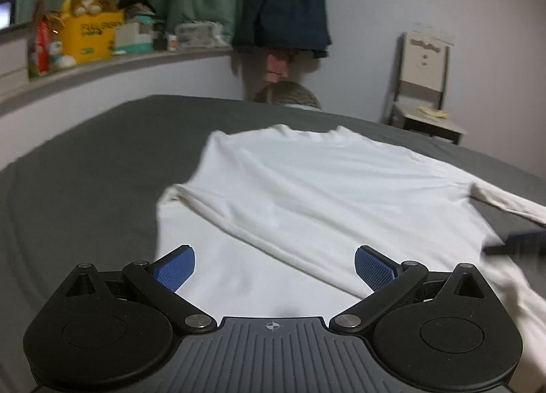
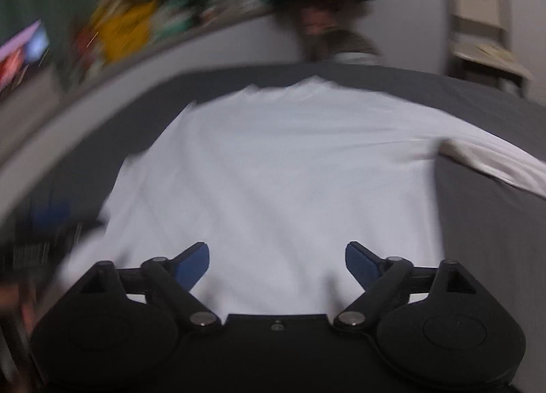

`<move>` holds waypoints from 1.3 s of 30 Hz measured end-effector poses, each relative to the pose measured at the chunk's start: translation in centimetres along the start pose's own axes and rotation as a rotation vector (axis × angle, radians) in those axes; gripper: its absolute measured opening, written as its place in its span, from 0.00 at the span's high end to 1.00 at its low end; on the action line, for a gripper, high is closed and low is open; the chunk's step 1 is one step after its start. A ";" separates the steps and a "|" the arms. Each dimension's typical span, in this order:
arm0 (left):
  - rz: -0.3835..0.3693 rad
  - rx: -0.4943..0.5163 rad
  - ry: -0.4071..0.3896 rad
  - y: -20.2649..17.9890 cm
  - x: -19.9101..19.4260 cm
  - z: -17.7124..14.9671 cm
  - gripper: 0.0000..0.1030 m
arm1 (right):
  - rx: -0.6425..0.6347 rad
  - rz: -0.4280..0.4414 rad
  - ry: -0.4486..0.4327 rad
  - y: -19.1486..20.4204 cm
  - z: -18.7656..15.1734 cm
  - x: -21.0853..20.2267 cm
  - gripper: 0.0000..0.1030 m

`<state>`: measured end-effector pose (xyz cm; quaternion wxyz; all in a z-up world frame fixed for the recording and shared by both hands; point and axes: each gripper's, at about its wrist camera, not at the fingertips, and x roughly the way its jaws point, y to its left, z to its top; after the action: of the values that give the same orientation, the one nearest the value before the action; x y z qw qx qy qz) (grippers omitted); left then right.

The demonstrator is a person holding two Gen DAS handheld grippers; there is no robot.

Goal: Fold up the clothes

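Right under my left gripper (image 1: 274,268) lay the white long-sleeved shirt (image 1: 307,188), and both blue pads (image 1: 175,268) stood spread wide with nothing pinched between them. My right gripper (image 2: 277,265) hung over that same shirt, jaws apart and empty too, though its view was smeared with blur. Flat on the grey bed (image 1: 85,171) the shirt rested, neckline at the far end, one sleeve (image 1: 239,219) folded across its body, the other sleeve (image 1: 508,202) trailing off its right side. Beyond the shirt's collar hung a dark jacket (image 1: 283,7) on the wall; right of that stood a chair (image 1: 425,86).
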<state>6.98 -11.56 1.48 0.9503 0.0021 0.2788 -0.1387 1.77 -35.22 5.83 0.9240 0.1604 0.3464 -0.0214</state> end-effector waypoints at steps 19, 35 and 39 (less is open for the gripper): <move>-0.046 0.106 0.156 1.7 5.9 -1.8 0.00 | 0.617 -0.453 -0.160 -26.6 4.5 -3.4 0.20; -0.028 0.128 0.100 0.9 6.3 -3.3 0.00 | 0.643 -0.431 -0.277 -32.1 2.6 -7.2 0.20; -0.030 0.125 0.096 0.9 6.3 -3.3 0.00 | 0.666 -0.453 -0.295 -34.1 2.4 -7.6 0.25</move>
<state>10.56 -12.03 -4.69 0.9317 0.0637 0.3146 -0.1698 -7.64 -68.82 2.87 0.8333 0.3651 0.2114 -0.3573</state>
